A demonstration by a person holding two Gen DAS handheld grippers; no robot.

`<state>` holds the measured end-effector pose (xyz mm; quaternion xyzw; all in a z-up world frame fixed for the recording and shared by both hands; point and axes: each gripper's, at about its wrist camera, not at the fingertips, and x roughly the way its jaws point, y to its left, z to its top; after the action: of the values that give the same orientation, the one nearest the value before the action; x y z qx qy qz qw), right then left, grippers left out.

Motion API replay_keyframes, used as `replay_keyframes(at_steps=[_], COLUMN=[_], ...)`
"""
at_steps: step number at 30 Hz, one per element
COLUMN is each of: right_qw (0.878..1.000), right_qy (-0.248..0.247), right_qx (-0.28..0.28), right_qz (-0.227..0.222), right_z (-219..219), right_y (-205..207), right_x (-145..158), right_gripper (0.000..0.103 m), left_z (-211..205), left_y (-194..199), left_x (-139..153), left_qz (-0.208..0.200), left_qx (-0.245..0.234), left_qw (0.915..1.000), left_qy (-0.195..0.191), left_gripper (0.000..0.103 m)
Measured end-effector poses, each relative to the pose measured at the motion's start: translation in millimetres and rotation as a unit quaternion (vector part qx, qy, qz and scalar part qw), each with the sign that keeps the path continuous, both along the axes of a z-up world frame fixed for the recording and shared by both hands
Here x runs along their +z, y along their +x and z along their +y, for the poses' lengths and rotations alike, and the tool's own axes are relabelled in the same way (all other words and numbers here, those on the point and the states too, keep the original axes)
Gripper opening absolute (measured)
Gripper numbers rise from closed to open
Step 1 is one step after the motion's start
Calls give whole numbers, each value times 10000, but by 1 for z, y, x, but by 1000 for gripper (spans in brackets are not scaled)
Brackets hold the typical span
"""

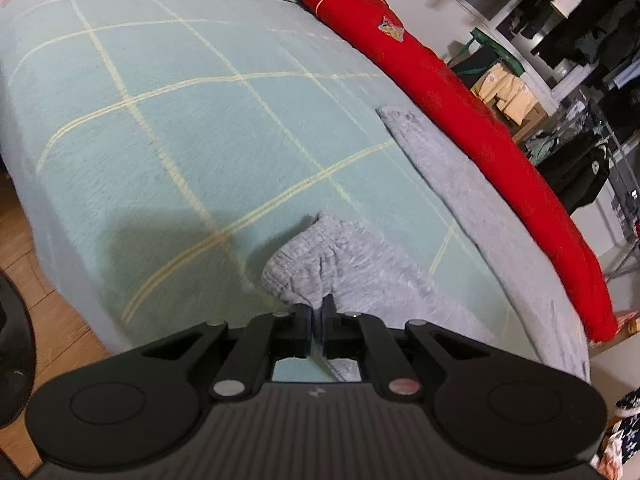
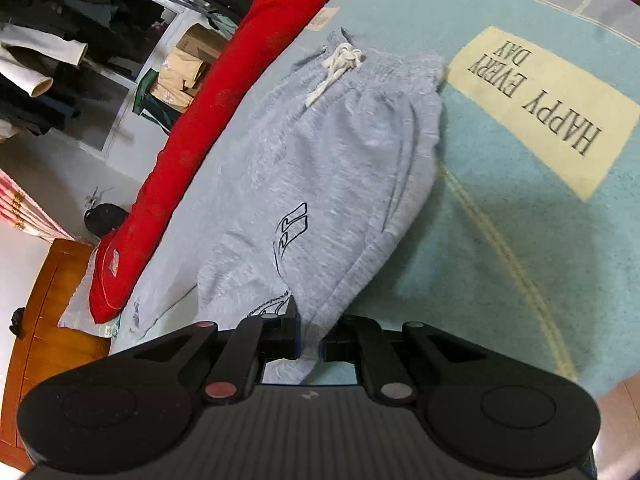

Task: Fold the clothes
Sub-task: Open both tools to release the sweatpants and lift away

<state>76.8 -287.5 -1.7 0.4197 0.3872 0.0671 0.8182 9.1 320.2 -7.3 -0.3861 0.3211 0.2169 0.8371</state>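
Grey sweatpants [image 2: 332, 152] on bed [image 1: 160, 128], waistband at 12 o'clock | left gripper [image 1: 318, 312] fingers clamp a cuff | right gripper [image 2: 310, 332] fingers pinch fabric (mid-leg) | advice: lift both evenly, keeping edges aligned.

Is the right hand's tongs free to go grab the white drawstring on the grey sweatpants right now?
Probably not yet: the right tongs are shut on the grey sweatpants near the leg end. The white drawstring lies uncovered at the far waistband, so the path looks clear once they let go.
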Motion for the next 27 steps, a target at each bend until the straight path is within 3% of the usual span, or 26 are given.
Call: replay_keyframes(at_steps=[7, 9, 12, 16, 20, 22, 24, 27], right_qw=[9990, 9987, 9961, 9924, 9933, 9913, 9888, 9854], right_qy=[-154, -306, -737, -1057, -834, -800, -739, -685], right_qx=[-42, -162, -470, -501, 162, 574, 946, 1355], right_qz=[414, 372, 150, -375, -780, -873, -881, -765], right_z=[-1, -7, -20, -23, 8, 30, 55, 87], right_y=[-2, -8, -18, -12, 24, 40, 55, 72], right_x=[-18, -9, 16, 46, 58, 58, 52, 43], right_gripper=[17, 27, 32, 35, 36, 37, 38, 38], left_z=[-1, 0, 4, 11, -6, -28, -52, -92], left_y=[-18, -23, -32, -30, 30, 75, 115, 165], left_x=[-16, -11, 5, 33, 51, 52, 51, 46], left_qz=[233, 223, 441, 383, 63, 7, 5, 31], left_qx=[219, 284, 604, 741, -380, -1253, -2070, -3210], left_qw=[9992, 9992, 9968, 9932, 9940, 9857, 9708, 9356], left_qy=[-226, -167, 276, 815, 1028, 1127, 1212, 1466], left_gripper=[14, 20, 24, 24, 27, 27, 27, 27])
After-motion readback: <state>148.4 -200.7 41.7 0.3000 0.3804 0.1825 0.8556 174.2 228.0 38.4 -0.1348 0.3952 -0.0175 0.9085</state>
